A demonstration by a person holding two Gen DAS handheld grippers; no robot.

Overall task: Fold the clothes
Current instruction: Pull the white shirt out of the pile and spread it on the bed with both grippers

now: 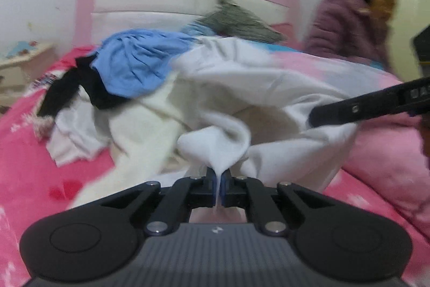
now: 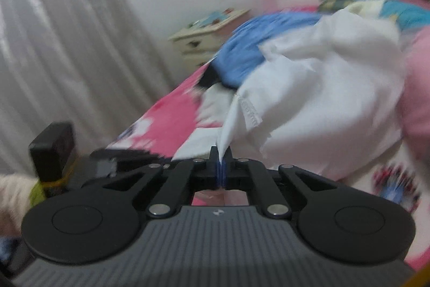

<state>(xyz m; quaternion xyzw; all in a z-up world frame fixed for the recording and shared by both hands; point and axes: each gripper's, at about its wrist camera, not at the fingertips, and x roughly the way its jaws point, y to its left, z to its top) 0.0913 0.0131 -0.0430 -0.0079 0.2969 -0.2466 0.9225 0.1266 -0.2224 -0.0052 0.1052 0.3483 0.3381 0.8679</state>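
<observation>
Left gripper (image 1: 218,179) and right gripper (image 2: 221,166) apparently both clamped closed.

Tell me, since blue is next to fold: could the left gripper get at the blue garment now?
Probably not yet. The left gripper is shut on the white garment, so it must let go first. The blue garment lies uncovered on top of the pile.

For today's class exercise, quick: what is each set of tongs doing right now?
Left tongs: closed, pinching the white garment.
Right tongs: closed, pinching another edge of the same white garment.
</observation>
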